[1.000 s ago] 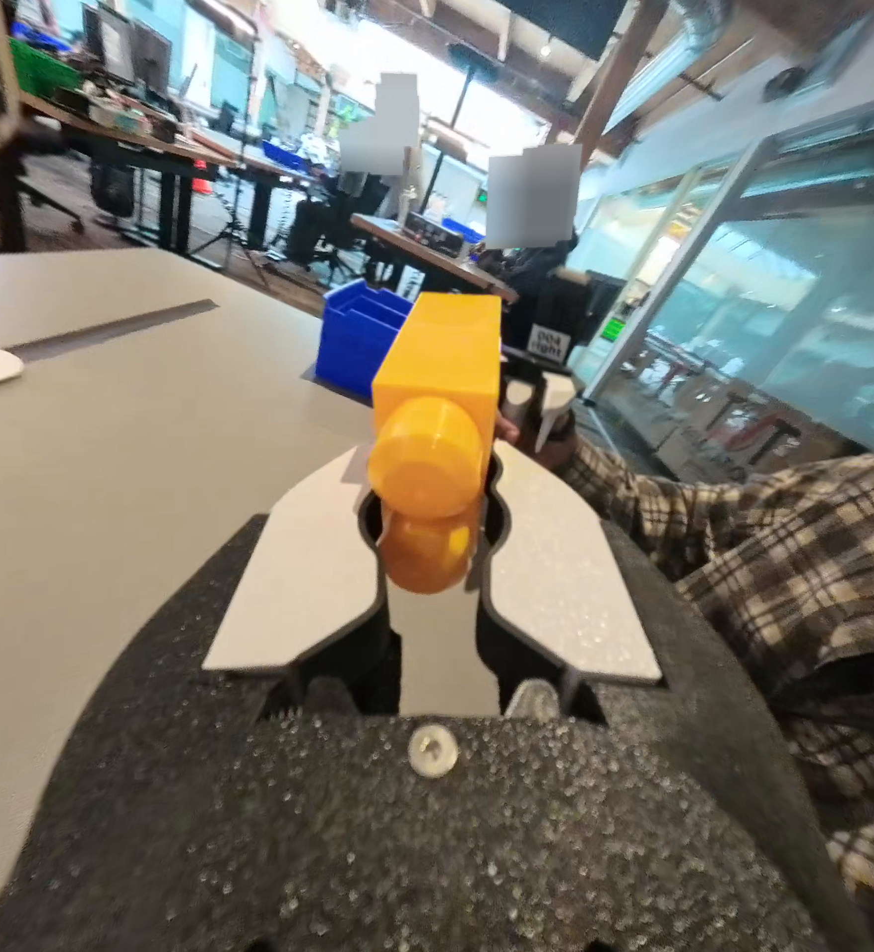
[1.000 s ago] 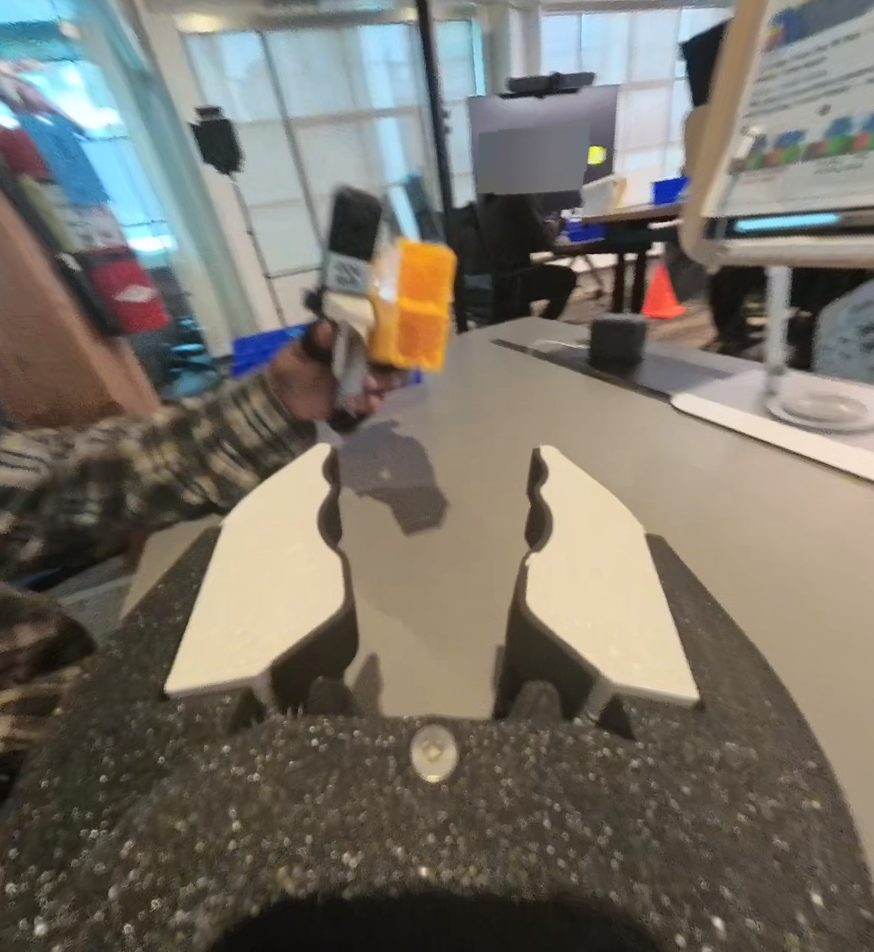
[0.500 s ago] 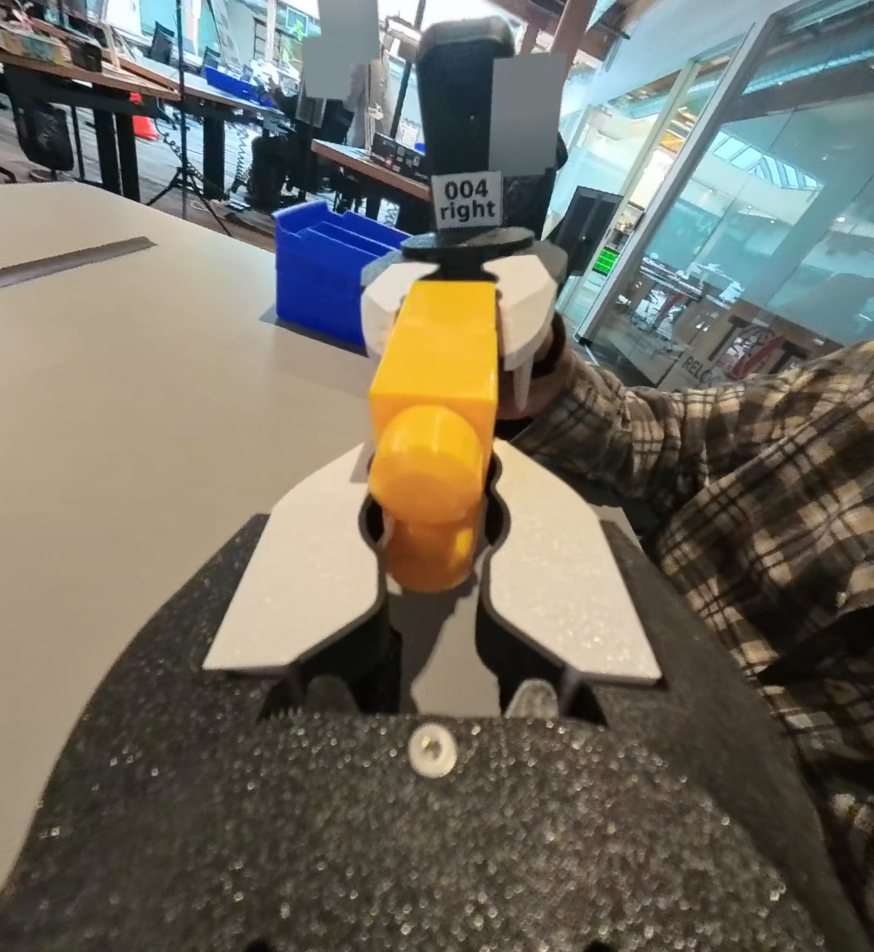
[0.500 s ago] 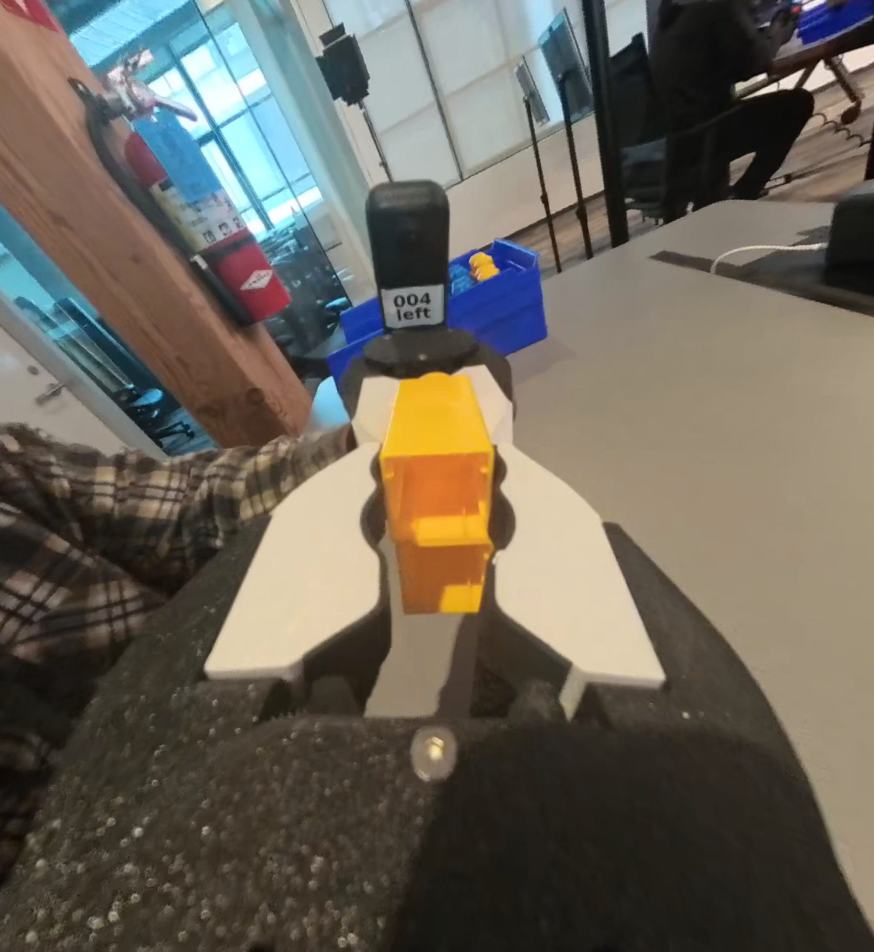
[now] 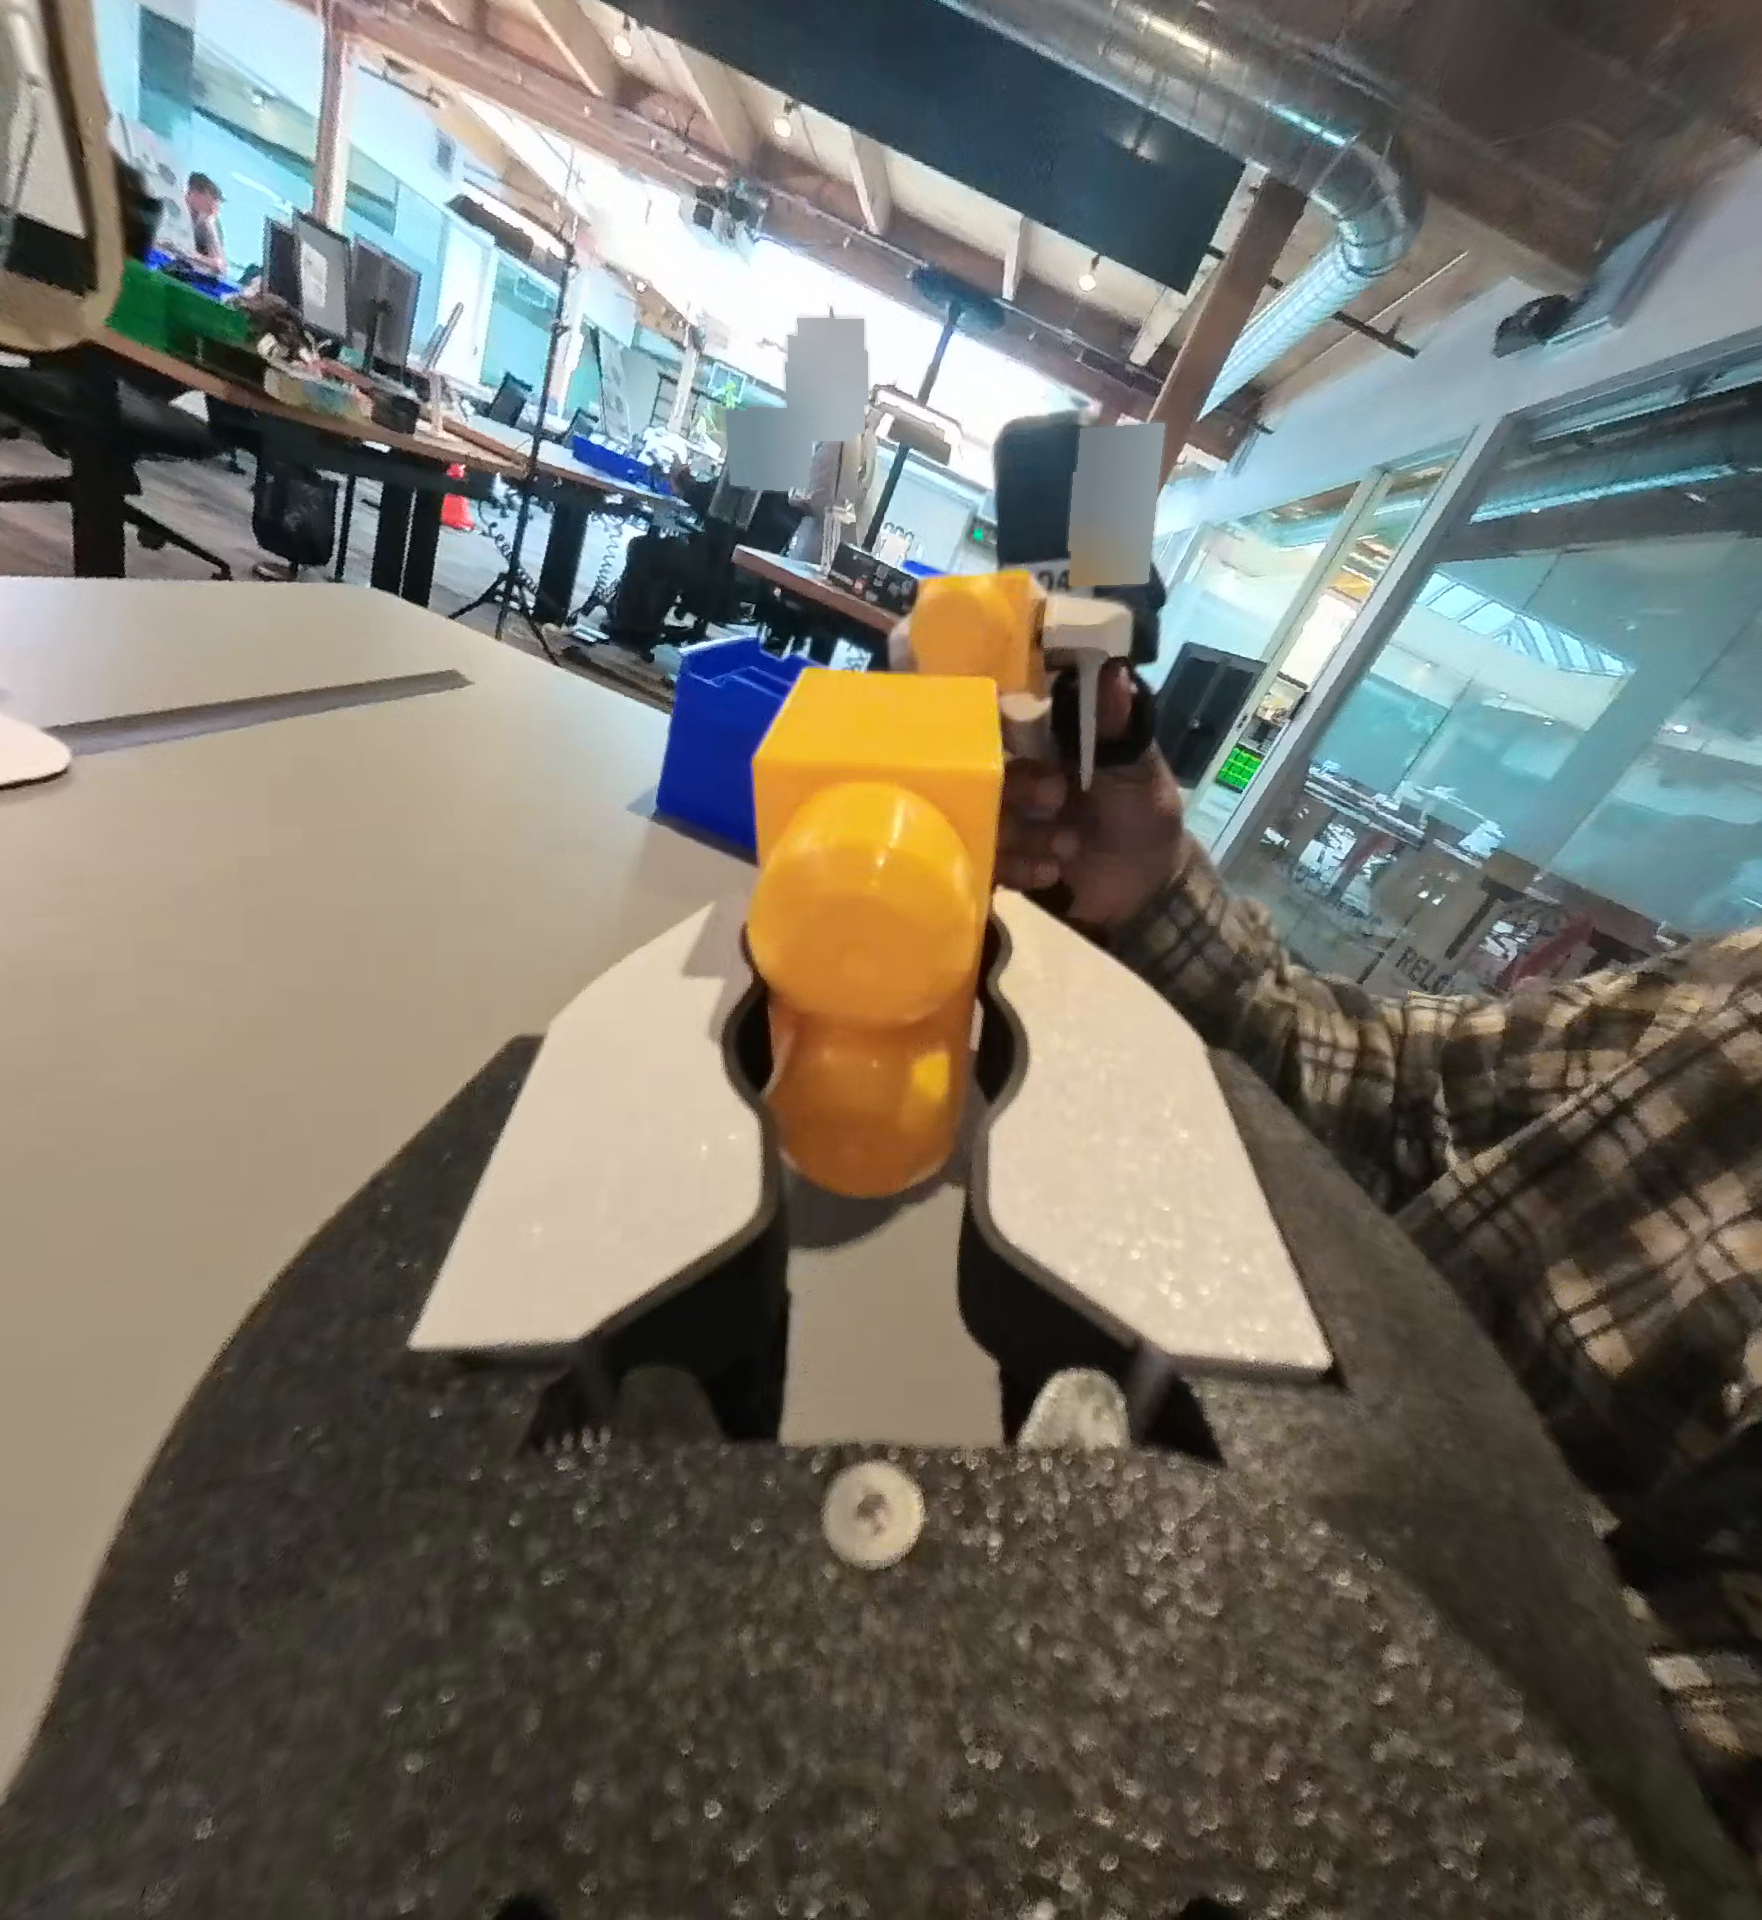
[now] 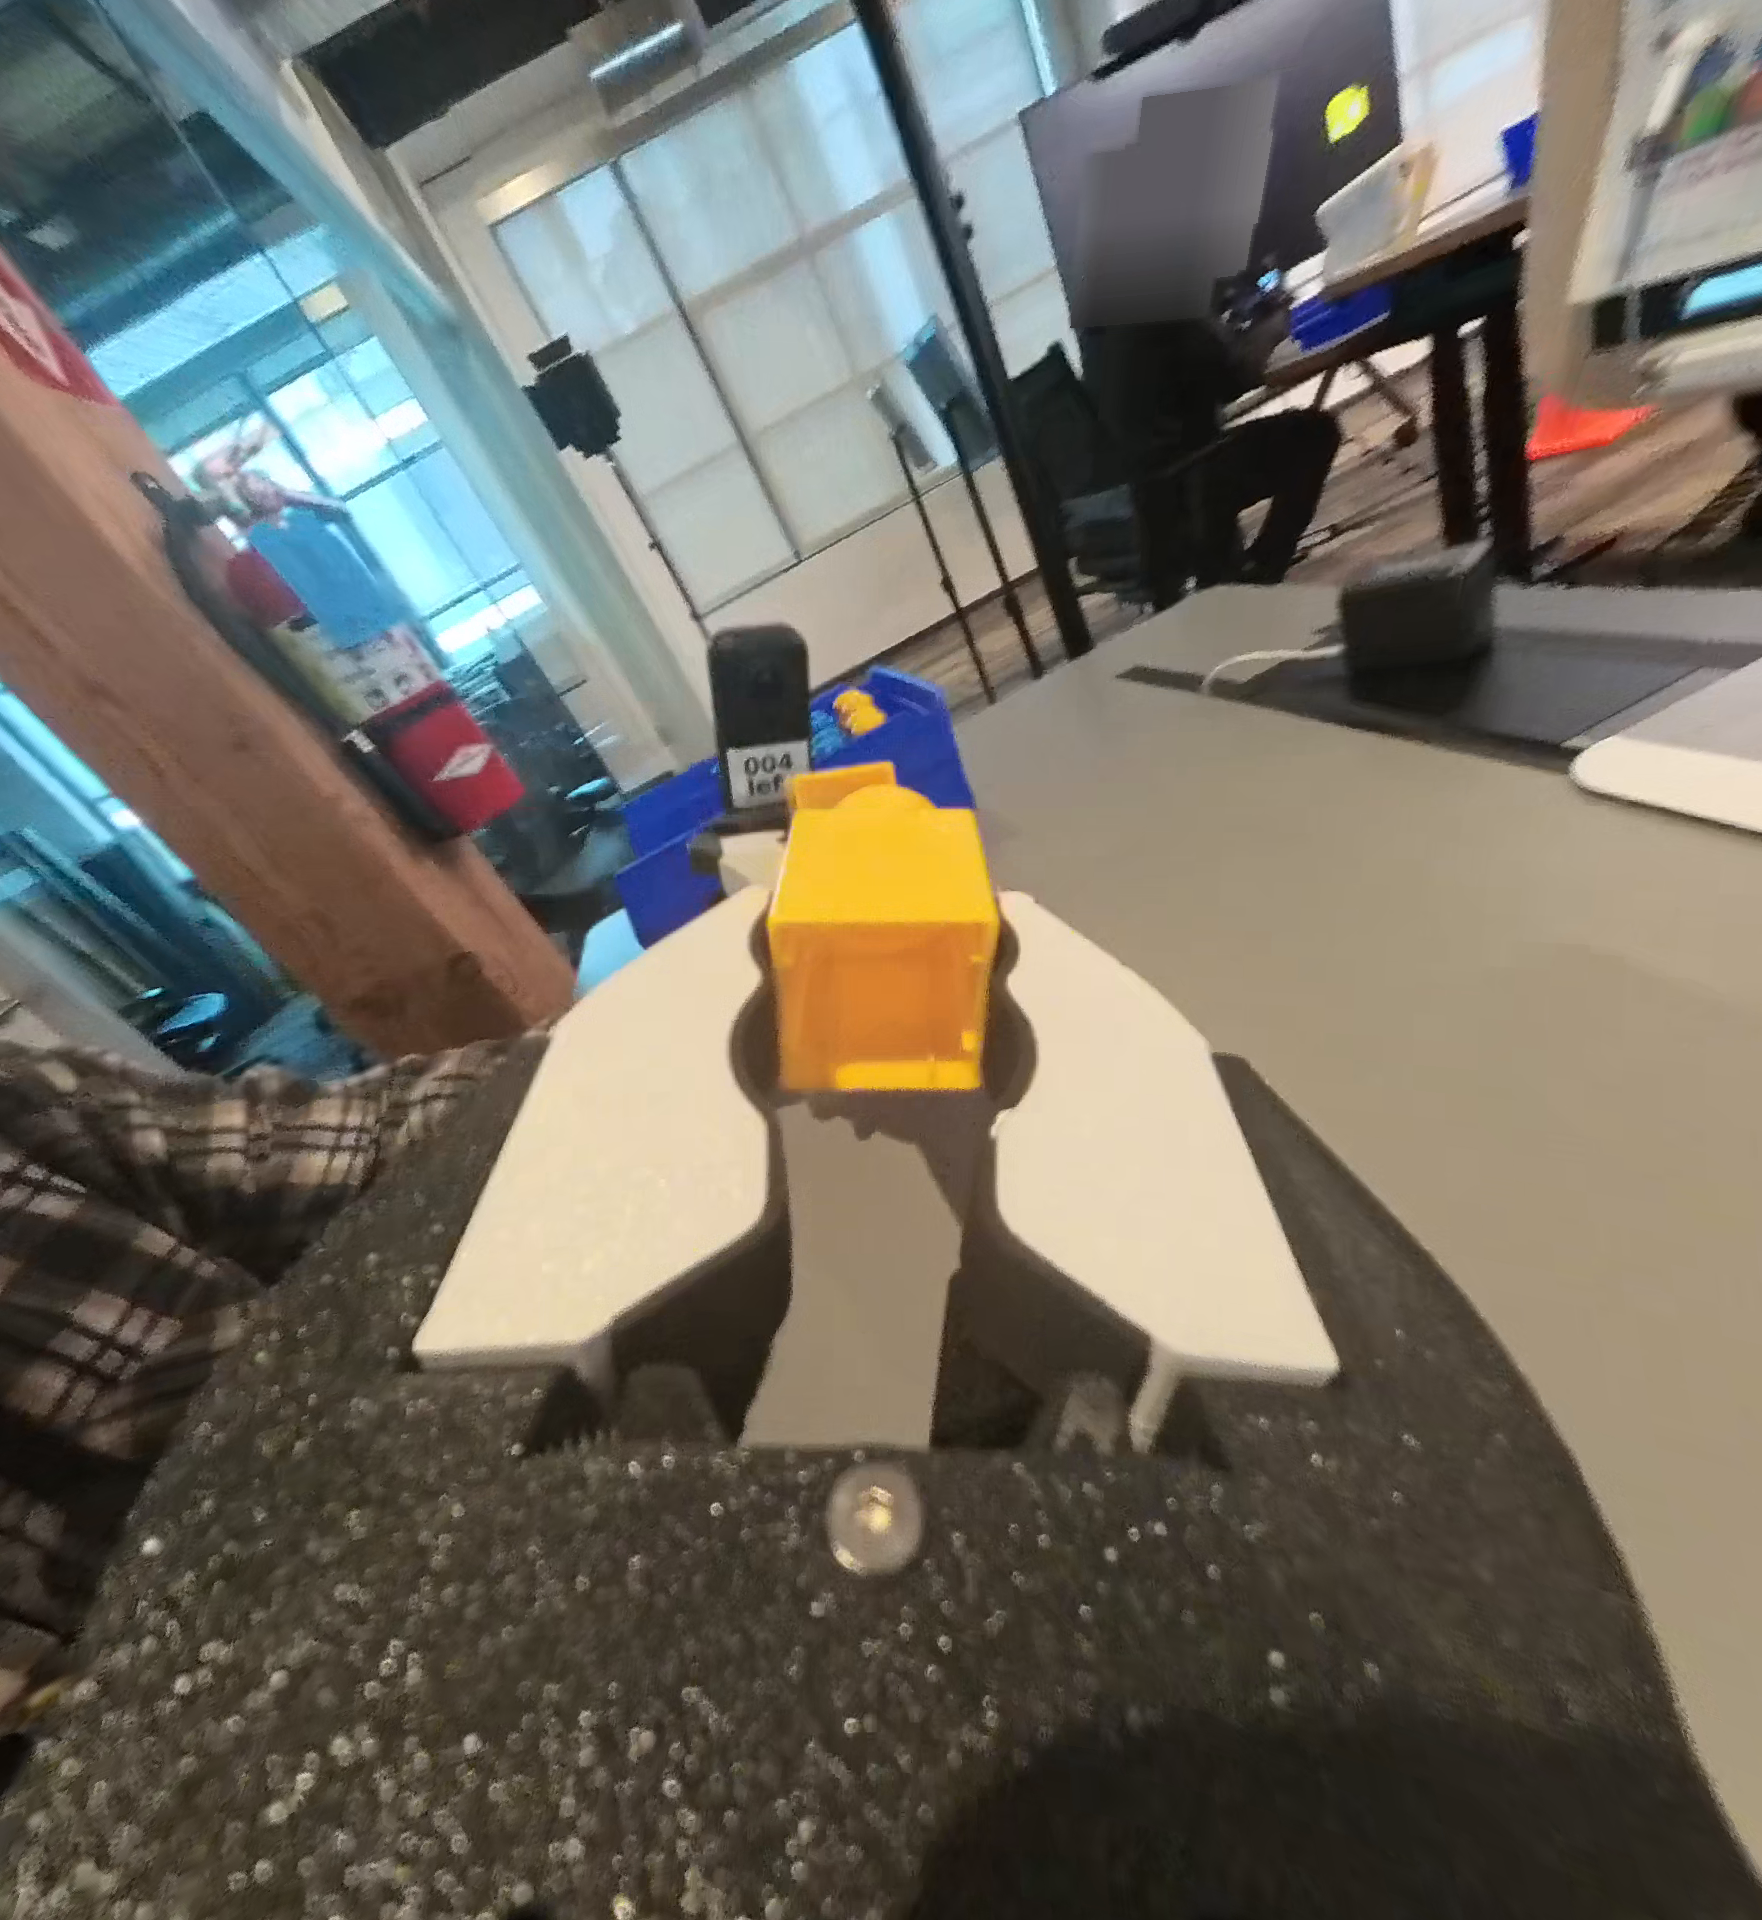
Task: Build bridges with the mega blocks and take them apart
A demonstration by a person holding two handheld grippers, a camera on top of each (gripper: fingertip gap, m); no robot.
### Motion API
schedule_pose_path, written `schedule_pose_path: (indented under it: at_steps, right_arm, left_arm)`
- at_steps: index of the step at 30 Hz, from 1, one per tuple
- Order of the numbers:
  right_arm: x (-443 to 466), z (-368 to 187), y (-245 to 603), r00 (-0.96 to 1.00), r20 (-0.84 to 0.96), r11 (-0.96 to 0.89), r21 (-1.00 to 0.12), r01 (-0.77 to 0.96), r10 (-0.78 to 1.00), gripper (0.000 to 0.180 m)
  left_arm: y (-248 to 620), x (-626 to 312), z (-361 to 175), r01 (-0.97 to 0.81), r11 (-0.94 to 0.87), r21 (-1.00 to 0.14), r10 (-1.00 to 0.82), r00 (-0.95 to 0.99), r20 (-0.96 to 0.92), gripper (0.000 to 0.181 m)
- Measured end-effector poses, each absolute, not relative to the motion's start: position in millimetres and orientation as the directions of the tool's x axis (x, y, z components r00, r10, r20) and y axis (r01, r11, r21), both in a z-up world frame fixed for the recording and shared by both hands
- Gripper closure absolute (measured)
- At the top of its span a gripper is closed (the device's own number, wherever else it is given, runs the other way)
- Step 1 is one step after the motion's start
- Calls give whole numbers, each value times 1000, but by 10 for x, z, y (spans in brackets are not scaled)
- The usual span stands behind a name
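Observation:
My left gripper (image 5: 872, 935) is shut on a yellow mega block (image 5: 877, 790) whose two studs face the camera, held above the grey table (image 5: 233, 935). Behind it, my right gripper (image 5: 1053, 665) holds a second yellow block (image 5: 970, 629), apart from the first. In the right wrist view my right gripper (image 6: 882, 925) is shut on that yellow block (image 6: 877, 883), its hollow underside towards the camera. Beyond it the left gripper (image 6: 752, 847) shows with its yellow block (image 6: 841, 784).
A blue bin (image 5: 711, 727) stands at the table's far edge; it holds more yellow pieces (image 6: 856, 712). A black box (image 6: 1417, 623) on a dark mat and a white base (image 6: 1739, 758) lie to the right. A plaid sleeve (image 5: 1531, 1143) reaches in. Across from one pair of fingers to the other is roughly 12 centimeters.
The right gripper, open and empty a second ago, closed on the far end of the yellow stack. The two yellow blocks have since come apart, one in each gripper.

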State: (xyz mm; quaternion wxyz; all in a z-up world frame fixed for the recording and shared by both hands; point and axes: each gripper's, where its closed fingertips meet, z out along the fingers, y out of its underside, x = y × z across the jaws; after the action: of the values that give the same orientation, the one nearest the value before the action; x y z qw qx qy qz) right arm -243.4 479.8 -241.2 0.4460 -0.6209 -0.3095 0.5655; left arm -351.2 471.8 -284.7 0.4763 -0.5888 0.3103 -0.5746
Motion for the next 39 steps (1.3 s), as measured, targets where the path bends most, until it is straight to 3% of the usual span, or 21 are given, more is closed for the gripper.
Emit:
schedule_pose_path:
  at_steps: [5, 10, 15, 19, 21, 24, 27, 32, 35, 39]
  right_arm:
    - [-1443, -1843, 4780, 458, -301, -283, -953, -108, 837, 143]
    - [262, -1890, 5067, 888, -92, -273, -961, 40, 451, 143]
    - [866, -2909, 5330, 936, -212, -542, -840, -27, 281, 143]
    - [1028, -3520, 5597, 962, -202, -632, -774, -40, 186, 142]
    - [1097, -3644, 5670, 972, -178, -650, -759, -37, 152, 129]
    - [1164, -3391, 5692, 978, -149, -606, -795, -31, 145, 114]
    - [953, -2691, 5599, 961, -154, -459, -888, -34, 228, 107]
    - [-416, -1696, 5079, 770, -126, -142, -989, -46, 626, 104]
    - [-1467, -1809, 4710, 505, -133, -119, -991, -61, 853, 108]
    - [-2438, -2444, 4616, 249, -190, -194, -981, -10, 950, 114]
  left_arm:
    - [4638, -3432, -2836, 149, -326, -933, -928, 135, 346, 144]
    - [4650, -3404, -2875, 136, -350, -927, -920, 137, 368, 144]
    - [4646, -3369, -2913, 124, -344, -931, -922, 144, 360, 144]
    - [4645, -3339, -2963, 107, -337, -935, -923, 159, 351, 144]
    - [4646, -3345, -2973, 105, -337, -936, -922, 161, 351, 144]
    - [4670, -3382, -2961, 120, -339, -933, -920, 166, 355, 144]
    - [4694, -3417, -2944, 137, -351, -926, -915, 158, 371, 144]
    - [4691, -3428, -2909, 154, -352, -923, -915, 150, 374, 144]
    - [4667, -3412, -2893, 154, -342, -927, -921, 143, 363, 144]
    - [4607, -3374, -2867, 157, -337, -928, -928, 108, 355, 144]
